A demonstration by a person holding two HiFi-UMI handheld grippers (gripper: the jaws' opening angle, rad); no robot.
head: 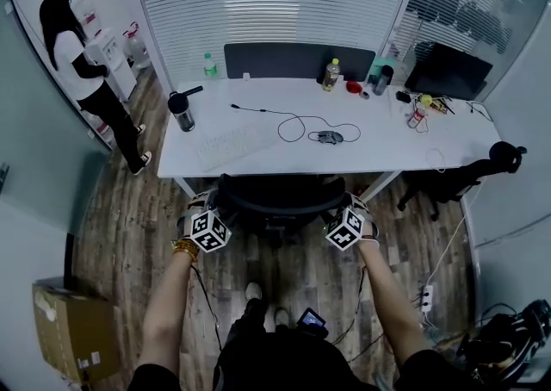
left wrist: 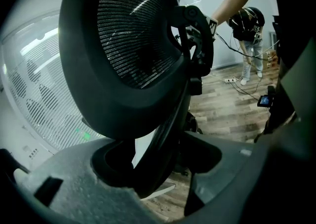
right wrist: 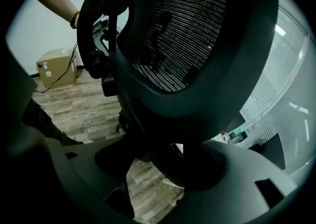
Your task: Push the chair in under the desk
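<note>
A black mesh office chair (head: 275, 195) stands at the front edge of the white desk (head: 258, 109), its seat partly beneath the top. My left gripper (head: 203, 205) is on the left rim of the backrest and my right gripper (head: 351, 207) on the right rim. In the left gripper view the backrest (left wrist: 128, 45) fills the frame and its thick rim runs between the jaws of the left gripper (left wrist: 158, 168). The right gripper view shows the same from the other side: the mesh backrest (right wrist: 197, 35) with its rim inside the right gripper (right wrist: 163, 164). Both are shut on that rim.
On the desk lie a keyboard (head: 228, 146), a mouse with cable (head: 327, 135) and bottles (head: 331, 75). A second black chair (head: 456, 178) stands at the right, a power strip (head: 424, 296) on the floor. A person (head: 82, 71) stands far left; a cardboard box (head: 73, 329) sits near left.
</note>
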